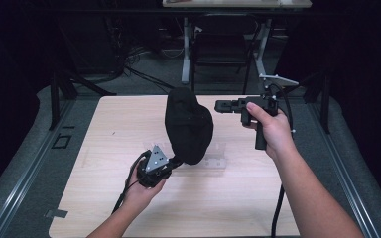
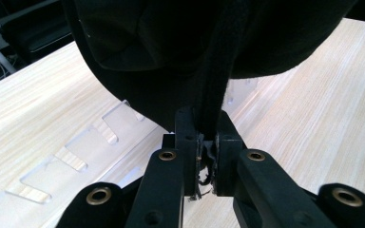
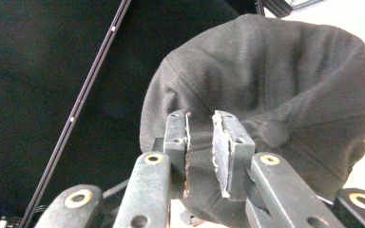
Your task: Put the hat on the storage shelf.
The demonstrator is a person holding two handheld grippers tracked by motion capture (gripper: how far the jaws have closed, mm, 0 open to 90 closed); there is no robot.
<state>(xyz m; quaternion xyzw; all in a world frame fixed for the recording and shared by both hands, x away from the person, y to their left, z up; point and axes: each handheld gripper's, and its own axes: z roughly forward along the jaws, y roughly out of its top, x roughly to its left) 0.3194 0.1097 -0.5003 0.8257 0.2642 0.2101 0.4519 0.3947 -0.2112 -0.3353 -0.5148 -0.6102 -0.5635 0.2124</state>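
Observation:
A black cap [image 1: 188, 124] hangs upright over the middle of the wooden table [image 1: 114, 134]. My left gripper [image 1: 179, 160] holds it from below, shut on a fold of fabric at the cap's lower edge [image 2: 211, 95]; in the left gripper view the gripper [image 2: 204, 137] pinches that strip between both jaws. My right gripper [image 1: 218, 105] is level with the cap's upper right side, pointing left at it, a short gap away. In the right gripper view the gripper [image 3: 200, 130] is open with a narrow gap, and the cap's crown [image 3: 275, 80] is just beyond it.
A clear acrylic rack with slots [image 1: 216, 161] lies flat on the table under the cap, seen close in the left gripper view [image 2: 76, 156]. A black chair [image 1: 221, 44] and desk legs stand behind the table. Dark floor rails run along both sides.

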